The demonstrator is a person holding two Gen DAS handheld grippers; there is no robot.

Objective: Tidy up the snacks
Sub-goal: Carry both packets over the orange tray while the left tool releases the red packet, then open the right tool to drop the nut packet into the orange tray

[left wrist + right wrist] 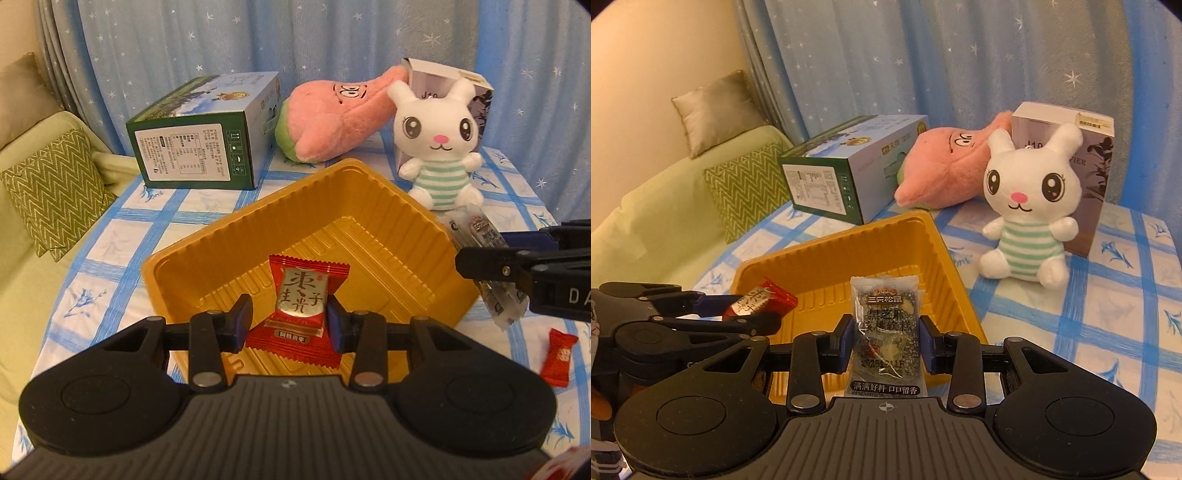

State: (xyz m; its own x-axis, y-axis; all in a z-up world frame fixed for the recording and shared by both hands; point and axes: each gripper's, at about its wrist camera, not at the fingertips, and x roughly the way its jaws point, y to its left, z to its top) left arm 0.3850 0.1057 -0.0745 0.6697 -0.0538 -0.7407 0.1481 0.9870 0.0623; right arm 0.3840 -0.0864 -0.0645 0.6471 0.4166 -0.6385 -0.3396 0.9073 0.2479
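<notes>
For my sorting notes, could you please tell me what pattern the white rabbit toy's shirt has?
Mint-green and white horizontal stripes on the rabbit toy's shirt; the right wrist view shows it best.

Your left gripper [290, 325] tilts downward, its blue pads clamped on either side of a red snack packet [299, 314] standing upright between them. Your right gripper [886, 343] sits just beside it, also angled down, pads pressing a clear sesame snack packet [884, 332]
</notes>
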